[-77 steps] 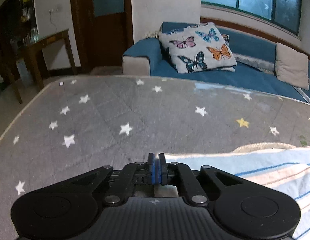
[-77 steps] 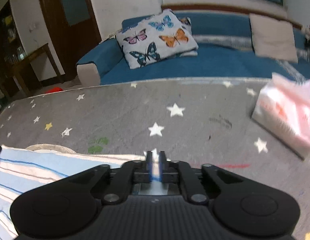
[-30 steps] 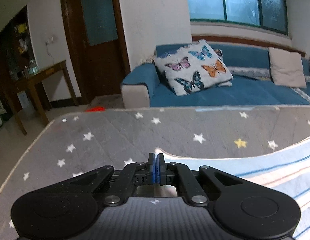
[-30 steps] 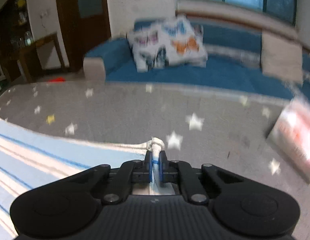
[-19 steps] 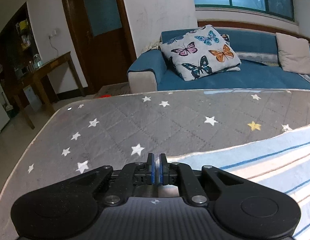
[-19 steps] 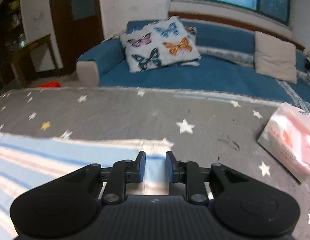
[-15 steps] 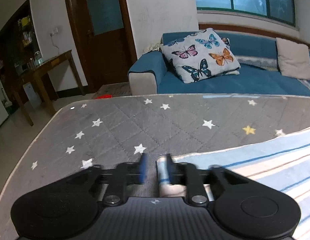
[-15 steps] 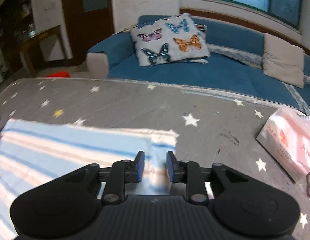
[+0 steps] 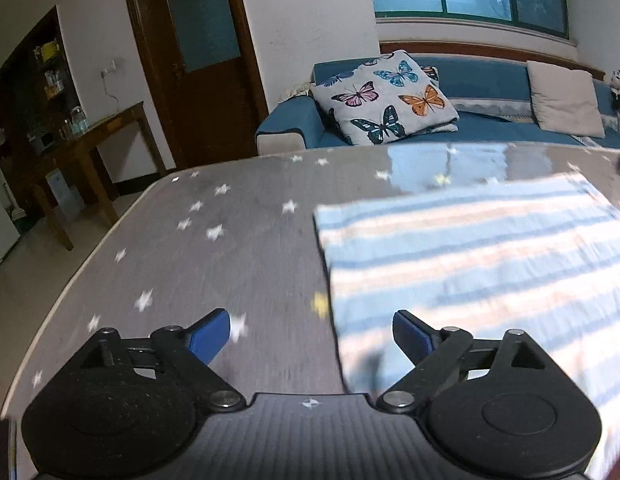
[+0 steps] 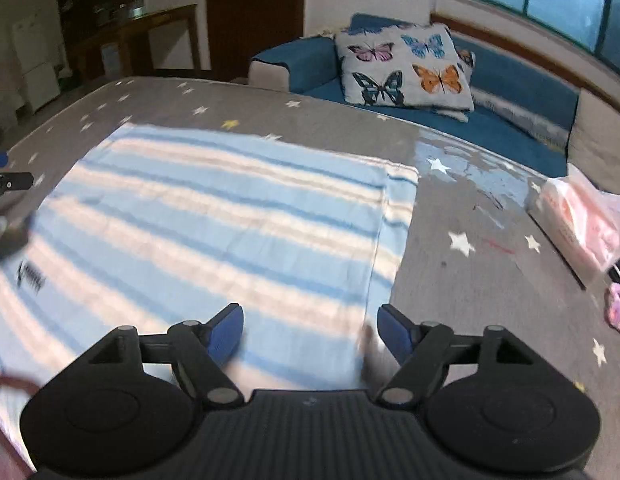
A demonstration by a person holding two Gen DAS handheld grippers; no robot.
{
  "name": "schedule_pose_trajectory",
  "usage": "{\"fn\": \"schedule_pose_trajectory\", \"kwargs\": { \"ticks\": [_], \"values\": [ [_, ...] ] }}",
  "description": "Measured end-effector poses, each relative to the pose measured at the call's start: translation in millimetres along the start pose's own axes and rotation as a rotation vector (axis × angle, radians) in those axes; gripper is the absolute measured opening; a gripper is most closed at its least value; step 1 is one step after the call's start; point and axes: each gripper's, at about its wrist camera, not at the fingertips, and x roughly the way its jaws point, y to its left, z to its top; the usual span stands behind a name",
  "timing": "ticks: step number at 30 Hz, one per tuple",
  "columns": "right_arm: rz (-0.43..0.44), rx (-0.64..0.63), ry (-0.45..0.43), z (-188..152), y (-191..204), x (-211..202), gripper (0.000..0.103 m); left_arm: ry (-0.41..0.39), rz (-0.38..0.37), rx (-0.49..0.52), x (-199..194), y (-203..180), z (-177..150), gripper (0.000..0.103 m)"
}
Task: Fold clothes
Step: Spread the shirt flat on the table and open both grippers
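Observation:
A light-blue garment with white, pink and dark-blue stripes [image 9: 470,256] lies flat on the grey star-patterned cover [image 9: 230,248]. In the left wrist view my left gripper [image 9: 311,334] hovers over the garment's left edge, its jaws opening wide with nothing pressed between the pads. The same striped garment [image 10: 214,224] fills the right wrist view, a small dark print near its left side. My right gripper [image 10: 310,330] hangs over its right edge, jaws opening, pads apart and empty. The left gripper's tip [image 10: 2,178] shows at the far left there.
A pink-and-white plastic pack [image 10: 582,224] and a small pink item [image 10: 618,308] lie on the cover at the right. Beyond the far edge stand a blue sofa [image 9: 490,128] with a butterfly pillow [image 9: 382,96], a beige cushion [image 9: 562,98], a wooden side table [image 9: 90,140] and a door.
Both grippers were shut on the garment's far edge; they let go, opened wide and drew back toward me. The garment now lies spread flat on the cover.

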Motion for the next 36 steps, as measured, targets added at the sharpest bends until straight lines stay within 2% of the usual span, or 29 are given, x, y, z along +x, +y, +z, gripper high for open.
{"fn": "schedule_pose_trajectory", "kwargs": {
  "ticks": [3, 6, 9, 11, 14, 17, 22, 25, 30, 36],
  "values": [
    [-0.009, -0.042, -0.046, -23, 9, -18, 0.087, 0.004, 0.026, 0.012, -13, -5, -25, 0.091],
    [-0.012, -0.067, -0.079, -46, 16, -32, 0.090, 0.002, 0.069, 0.031, -19, -8, -47, 0.091],
    [-0.038, -0.073, -0.076, -68, 20, -40, 0.094, 0.009, 0.109, 0.056, -20, -9, -65, 0.093],
    [-0.063, -0.079, -0.078, -81, 23, -47, 0.094, 0.012, 0.122, 0.036, -25, -6, -71, 0.093],
    [-0.092, -0.096, -0.101, -101, 30, -62, 0.103, -0.016, 0.102, -0.006, -41, -9, -74, 0.099],
    [-0.100, -0.089, -0.108, -118, 34, -68, 0.103, -0.063, 0.081, -0.003, -59, -19, -80, 0.102],
    [-0.096, -0.021, -0.114, -132, 26, -75, 0.103, -0.096, 0.094, 0.112, -69, -47, -104, 0.102],
    [-0.110, -0.012, -0.154, -134, 23, -84, 0.103, -0.098, 0.096, 0.094, -70, -48, -115, 0.102],
    [-0.111, 0.045, -0.181, -133, 16, -87, 0.103, -0.108, 0.072, 0.050, -79, -46, -112, 0.103],
    [-0.105, 0.114, -0.126, -145, 7, -73, 0.103, -0.173, -0.007, 0.018, -98, -49, -96, 0.103]
  ]
}}
